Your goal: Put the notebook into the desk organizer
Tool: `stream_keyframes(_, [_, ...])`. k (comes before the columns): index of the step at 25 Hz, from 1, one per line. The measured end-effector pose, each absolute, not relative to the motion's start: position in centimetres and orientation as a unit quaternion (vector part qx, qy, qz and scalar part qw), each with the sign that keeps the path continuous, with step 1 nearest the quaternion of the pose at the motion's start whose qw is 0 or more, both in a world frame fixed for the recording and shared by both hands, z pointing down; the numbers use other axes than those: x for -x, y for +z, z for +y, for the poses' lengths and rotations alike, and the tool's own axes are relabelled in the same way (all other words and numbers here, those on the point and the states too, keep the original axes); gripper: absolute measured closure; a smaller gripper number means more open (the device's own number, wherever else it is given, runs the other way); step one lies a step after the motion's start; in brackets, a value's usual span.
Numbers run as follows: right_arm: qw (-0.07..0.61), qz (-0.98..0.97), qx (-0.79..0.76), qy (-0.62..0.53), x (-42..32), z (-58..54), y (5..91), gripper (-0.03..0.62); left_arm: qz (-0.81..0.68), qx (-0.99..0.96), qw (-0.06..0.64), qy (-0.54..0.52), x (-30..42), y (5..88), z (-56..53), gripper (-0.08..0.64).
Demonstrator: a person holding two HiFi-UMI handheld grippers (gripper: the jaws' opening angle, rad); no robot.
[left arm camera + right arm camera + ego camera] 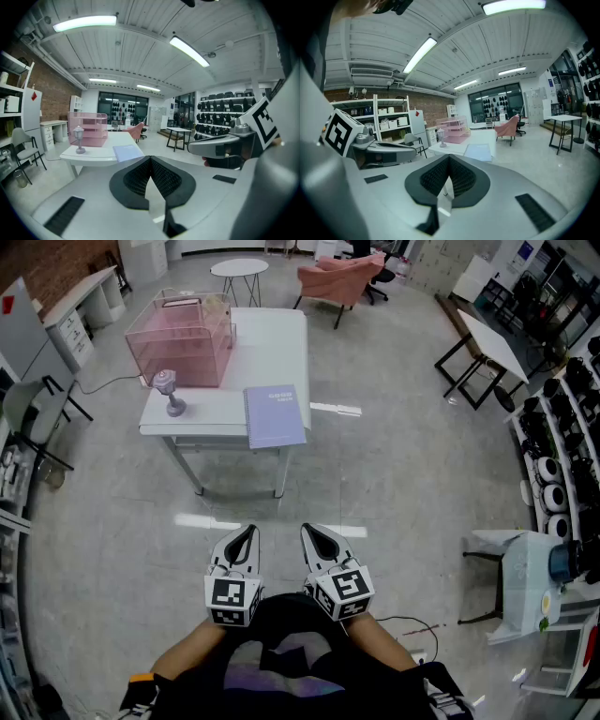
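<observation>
Walk up to the table [272, 343] first. Both clenched, empty, well short of it: left gripper [246, 536] and right gripper [315, 536]. Open 1 gripper late; take the notebook [275, 414], flat at the front right edge, by its near side. Pink desk organizer [183, 338]: back left, behind a small lamp [170, 393]. Glossy grey floor [394, 474]; chairs [339, 279] around.

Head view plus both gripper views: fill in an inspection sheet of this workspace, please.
Surface: white table, across open floor from the person.
Job's things: notebook flat at the table's near edge; pink desk organizer at the far left, apart from it.
Clutter: small lantern figure beside the organizer.
Grippers: left gripper and right gripper both shut, empty, close to the body.
Cables: floor cable left of the table.
Surroundings: pink armchair, round side table, shelving.
</observation>
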State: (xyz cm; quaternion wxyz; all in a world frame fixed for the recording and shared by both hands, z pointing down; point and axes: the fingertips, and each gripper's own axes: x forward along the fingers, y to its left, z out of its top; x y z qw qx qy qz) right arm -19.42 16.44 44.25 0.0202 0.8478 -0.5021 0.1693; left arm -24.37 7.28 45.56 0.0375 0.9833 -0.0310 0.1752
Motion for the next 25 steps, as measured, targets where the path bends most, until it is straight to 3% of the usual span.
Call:
stream_keyframes(13, [0.023,-0.492,-0.854,0.164,19.4,14.8,43.9,0.577,-0.023,-0.985,0.036,0.167,24.5,45.4,5.4,0.551])
stream_keyframes(25, [-0.034,-0.443,-0.873,0.201,15.1,15.2,44.9,0.575,0.011,-0.982,0.052,0.179,22.8,45.8,2.5,0.548])
